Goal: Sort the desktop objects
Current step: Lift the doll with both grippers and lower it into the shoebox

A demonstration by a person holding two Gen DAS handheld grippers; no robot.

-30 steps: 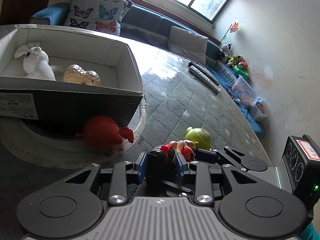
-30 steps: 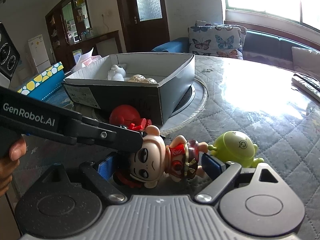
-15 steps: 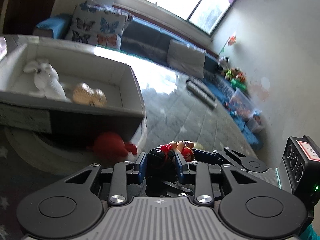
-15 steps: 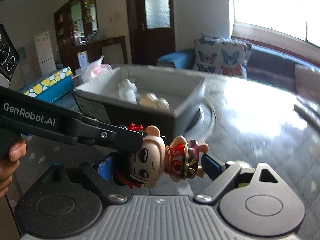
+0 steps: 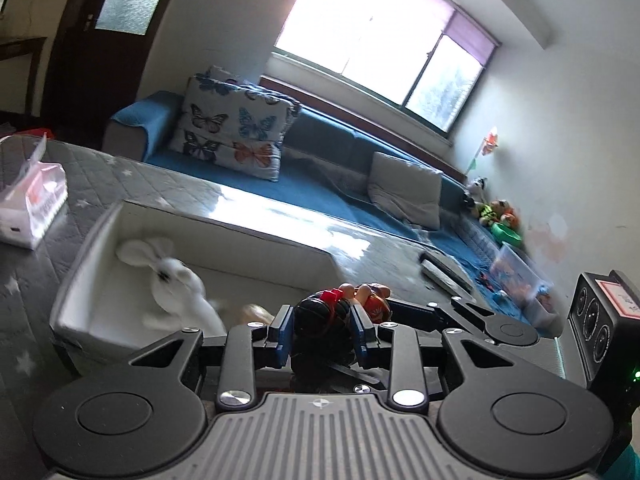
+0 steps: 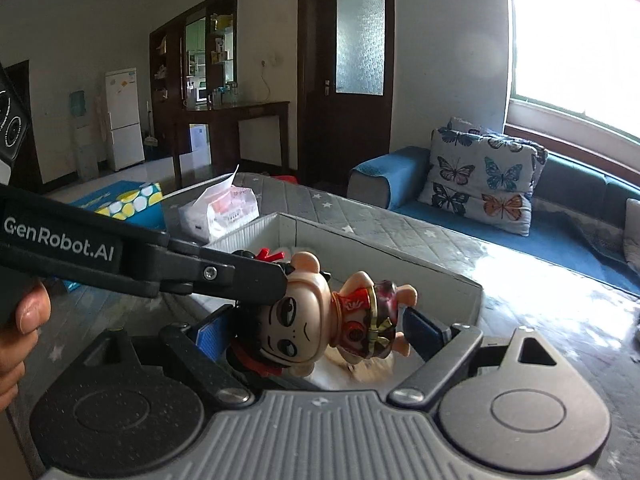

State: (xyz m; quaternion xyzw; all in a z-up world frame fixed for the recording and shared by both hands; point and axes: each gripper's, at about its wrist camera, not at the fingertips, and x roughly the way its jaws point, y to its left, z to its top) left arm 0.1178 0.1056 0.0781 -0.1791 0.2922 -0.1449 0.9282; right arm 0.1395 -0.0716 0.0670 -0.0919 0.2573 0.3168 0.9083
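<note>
My left gripper [image 5: 320, 330] is shut on the head of a doll figurine [image 5: 326, 314] with black hair and a red outfit. My right gripper [image 6: 316, 330] has wide jaws on either side of the same doll [image 6: 320, 320]; whether its pads touch the doll is unclear. Both hold it above the open grey box [image 5: 80, 280], which also shows in the right wrist view [image 6: 400, 256]. Inside the box lie a white plush rabbit [image 5: 172, 280] and a tan toy [image 5: 256, 312], partly hidden.
A tissue pack [image 5: 32, 200] sits on the quilted table left of the box, also in the right wrist view [image 6: 220, 212]. Remote controls [image 5: 444, 272] lie at the table's right side. A blue sofa with butterfly cushions [image 5: 232, 136] stands behind.
Both grippers have lifted the doll off the table and carried it up over the box. The red toy and green toy have dropped out of view.
</note>
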